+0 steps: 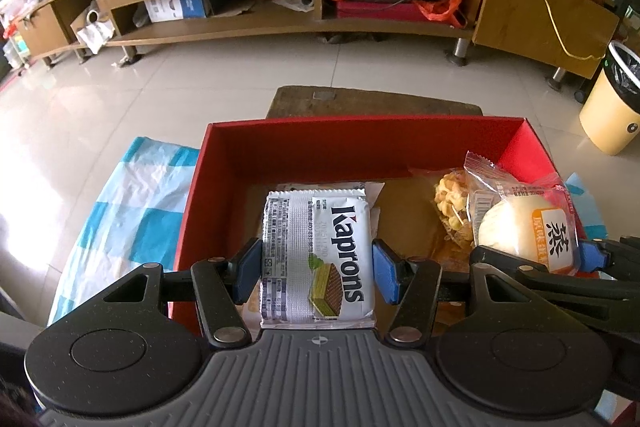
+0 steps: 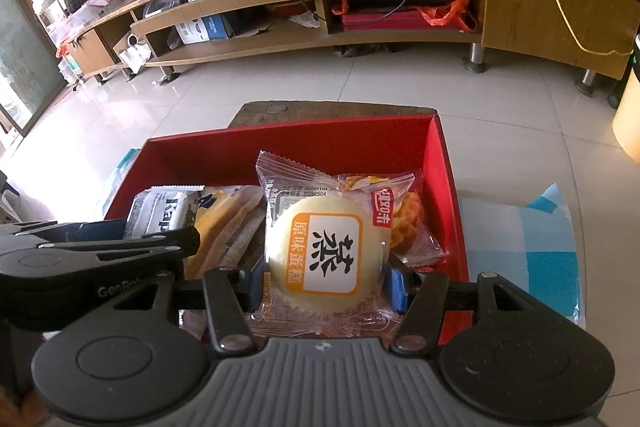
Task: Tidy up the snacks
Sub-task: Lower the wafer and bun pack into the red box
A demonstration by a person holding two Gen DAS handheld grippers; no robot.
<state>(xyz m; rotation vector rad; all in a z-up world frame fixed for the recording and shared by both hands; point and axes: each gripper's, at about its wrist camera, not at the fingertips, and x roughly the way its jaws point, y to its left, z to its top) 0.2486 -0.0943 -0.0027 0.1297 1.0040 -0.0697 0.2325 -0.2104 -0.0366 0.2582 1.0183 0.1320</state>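
The Kaprons wafer pack (image 1: pixel 318 259) is clamped flat in the left gripper (image 1: pixel 318 269), and the steamed cake packet (image 2: pixel 326 253) is pinched by the right gripper (image 2: pixel 326 283); both are held over the red box (image 1: pixel 360 143), seemingly for setting among the snacks inside.

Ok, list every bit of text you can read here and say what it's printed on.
"Kaprons": wafer pack in the left gripper.
"蒸" and "原味蛋糕": cake pack in the right gripper.
"20260504": date line on the cake pack's clear wrapper.
"GenRob", cut off: left gripper body, seen from the right wrist view.
Fine print and barcodes on both packs, and the blue-and-white box on the TV stand: too small to read.
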